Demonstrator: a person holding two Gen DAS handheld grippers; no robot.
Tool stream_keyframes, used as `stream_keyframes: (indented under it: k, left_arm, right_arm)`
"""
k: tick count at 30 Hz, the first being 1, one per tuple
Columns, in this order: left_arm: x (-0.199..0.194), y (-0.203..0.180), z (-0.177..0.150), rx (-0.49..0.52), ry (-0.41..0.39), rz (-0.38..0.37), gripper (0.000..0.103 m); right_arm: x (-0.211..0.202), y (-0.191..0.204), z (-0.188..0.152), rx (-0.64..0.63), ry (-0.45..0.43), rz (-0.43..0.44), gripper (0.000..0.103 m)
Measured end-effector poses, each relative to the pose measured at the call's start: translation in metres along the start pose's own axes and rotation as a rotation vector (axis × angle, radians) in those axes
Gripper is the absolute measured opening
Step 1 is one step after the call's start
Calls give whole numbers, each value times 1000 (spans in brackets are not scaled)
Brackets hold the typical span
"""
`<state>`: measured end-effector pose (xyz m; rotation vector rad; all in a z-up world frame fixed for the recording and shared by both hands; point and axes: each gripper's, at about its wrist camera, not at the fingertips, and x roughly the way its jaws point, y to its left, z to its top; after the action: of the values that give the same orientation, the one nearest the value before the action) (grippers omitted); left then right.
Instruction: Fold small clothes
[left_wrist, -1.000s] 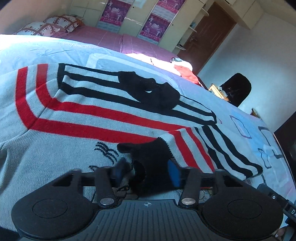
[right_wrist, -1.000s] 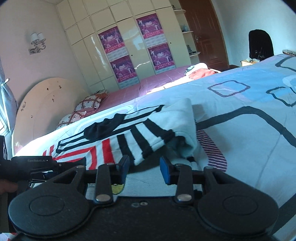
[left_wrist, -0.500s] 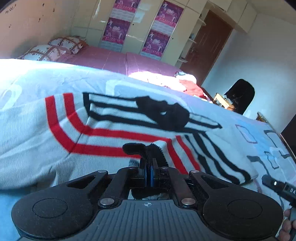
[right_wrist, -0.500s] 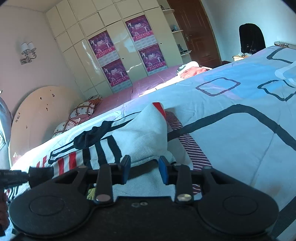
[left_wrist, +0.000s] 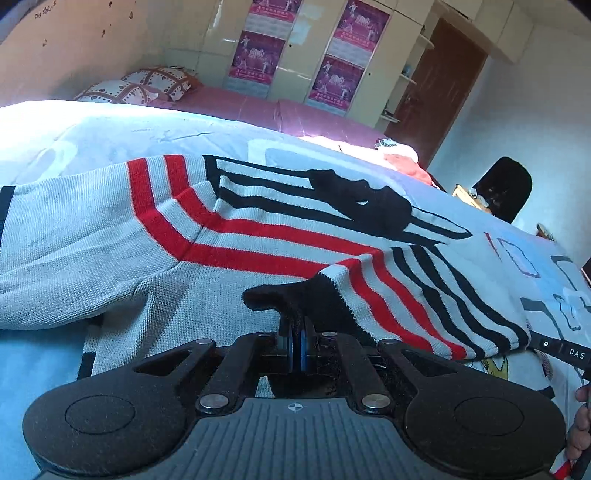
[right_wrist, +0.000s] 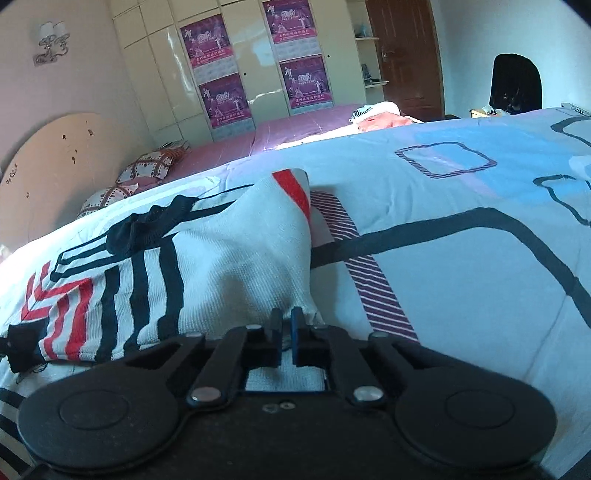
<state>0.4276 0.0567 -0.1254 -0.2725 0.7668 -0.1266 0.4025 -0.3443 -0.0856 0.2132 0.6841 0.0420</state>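
A small grey knit sweater (left_wrist: 110, 229) with red and black stripes lies on the bed; it also shows in the right wrist view (right_wrist: 229, 266). Its black collar (left_wrist: 362, 199) lies at the far side. My left gripper (left_wrist: 297, 332) is shut on the black cuff (left_wrist: 295, 299) of a striped sleeve and holds it over the sweater body. My right gripper (right_wrist: 284, 325) is shut on a grey fold of the sweater and holds it raised. The right gripper's body (left_wrist: 561, 350) shows at the right edge of the left wrist view.
The bed has a light blue cover (right_wrist: 461, 221) with dark outlined squares. A second bed with a pink sheet (left_wrist: 258, 107) and pillows (left_wrist: 147, 85) stands behind, with clothes (right_wrist: 380, 118) piled on it. A wardrobe (right_wrist: 258, 66), a door (right_wrist: 402, 55) and a black chair (right_wrist: 515, 85) lie beyond.
Both grippers closed: the left on the black cuff, the right on the sweater's edge. The right side of the sweater has been lifted and folded inward.
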Motion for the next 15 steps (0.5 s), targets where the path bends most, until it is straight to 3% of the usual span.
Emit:
stream_keyframes:
  k: [3,5,6,10,13,15]
  left_arm:
    - [1,-1,-3,-7,-3,7,3]
    - [0,-2,-3,-15,-7,8,3]
    - [-1,-1,-3,-18,-11,7,3]
    - [-2,0,-3,-25,-15,1,3]
    - [-1,2,-3,-41,-16,-11,3]
    - [0,7,-3,-63,-17,-26,3]
  right_arm:
    - [0,1,4,-35,-7,3,10]
    - [-2,-1,11,-33,-63,12,39]
    - [1,-4,17,-24,-77,18,41]
    - [32,-34,44,109,-78,106,38]
    - [68,-57,56,207,4,194,38]
    - [83,-62,59,228,43,249,31]
